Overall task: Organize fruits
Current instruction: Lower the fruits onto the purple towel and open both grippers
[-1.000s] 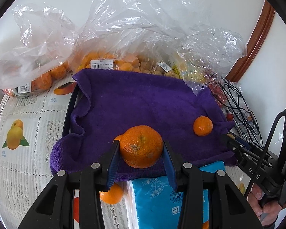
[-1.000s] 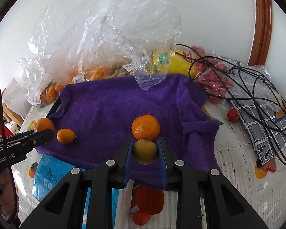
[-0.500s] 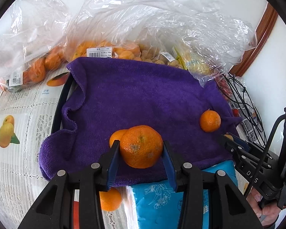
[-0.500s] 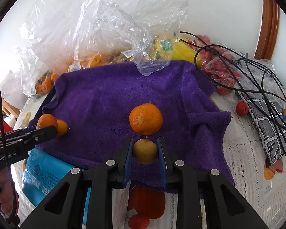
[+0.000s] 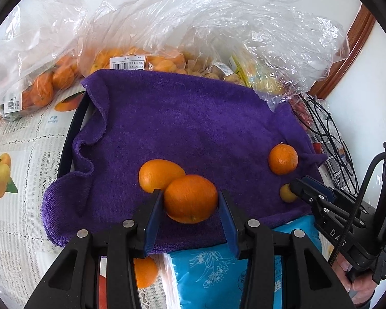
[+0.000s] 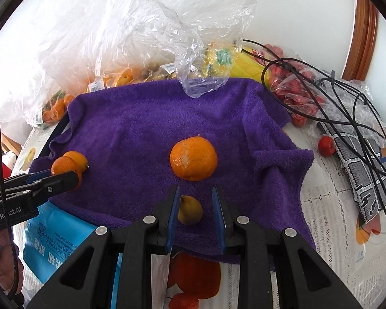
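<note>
A purple towel [image 5: 193, 123] covers a black tray [image 5: 74, 126]. My left gripper [image 5: 190, 195] is shut on an orange mandarin [image 5: 190, 198], held just above the towel's near edge beside an oval orange fruit [image 5: 160, 173]. From the right wrist view, that left gripper [image 6: 51, 182] enters at the left edge. My right gripper [image 6: 195, 190] has its jaws slightly parted around a small yellow fruit [image 6: 190, 209] that rests on the towel [image 6: 167, 118], with a gap at the right pad. A second mandarin [image 6: 193, 158] lies just beyond it.
Clear plastic bags of oranges and other fruit [image 5: 131, 59] crowd the back edge. A blue tissue pack [image 5: 218, 275] lies in front of the towel. Black cables [image 6: 334, 97] and a bag of red fruit [image 6: 296, 95] sit at the right. A loose orange [image 5: 145, 271] lies below the left gripper.
The small yellow fruit has dropped out of the right gripper's pads onto the towel. The left gripper with its mandarin has come closer to the oval orange fruit.
</note>
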Demonstrator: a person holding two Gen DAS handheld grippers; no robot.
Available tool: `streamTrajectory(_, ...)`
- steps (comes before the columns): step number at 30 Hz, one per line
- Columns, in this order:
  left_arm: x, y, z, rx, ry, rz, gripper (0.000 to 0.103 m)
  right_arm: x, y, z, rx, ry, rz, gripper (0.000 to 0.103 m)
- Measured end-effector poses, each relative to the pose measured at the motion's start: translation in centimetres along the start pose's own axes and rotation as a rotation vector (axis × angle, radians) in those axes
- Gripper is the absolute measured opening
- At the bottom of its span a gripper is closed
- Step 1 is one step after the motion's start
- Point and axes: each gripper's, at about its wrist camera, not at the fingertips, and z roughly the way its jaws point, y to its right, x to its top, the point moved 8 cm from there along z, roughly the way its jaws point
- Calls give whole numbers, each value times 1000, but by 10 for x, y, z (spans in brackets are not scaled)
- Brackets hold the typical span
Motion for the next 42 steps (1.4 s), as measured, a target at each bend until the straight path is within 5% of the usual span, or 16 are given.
streamTrajectory(5, 3, 4, -13, -6, 38, 13, 55, 1, 1, -8, -17, 11, 6, 42)
streamTrajectory(10, 4, 8, -22, 9, 53, 29, 58, 1, 1, -21, -20, 22, 16, 56)
streamTrajectory(26, -16, 16, -80, -3, 158, -10, 58, -18, 8, -96, 5, 146, 55, 65)
streamTrajectory(31, -29, 26, -97, 3, 170, 20, 58, -25, 11, -118, 4, 163, 56, 80)
streamTrajectory(35, -36, 30, -109, 11, 186, 14, 74, -29, 11, -137, -59, 208, 18, 93)
streamTrajectory(39, -43, 34, -121, 62, 207, 37, 74, -34, 13, -149, -60, 218, 39, 95)
streamTrajectory(42, -47, 36, -130, 19, 231, 19, 74, -39, 14, -154, -33, 233, 53, 95)
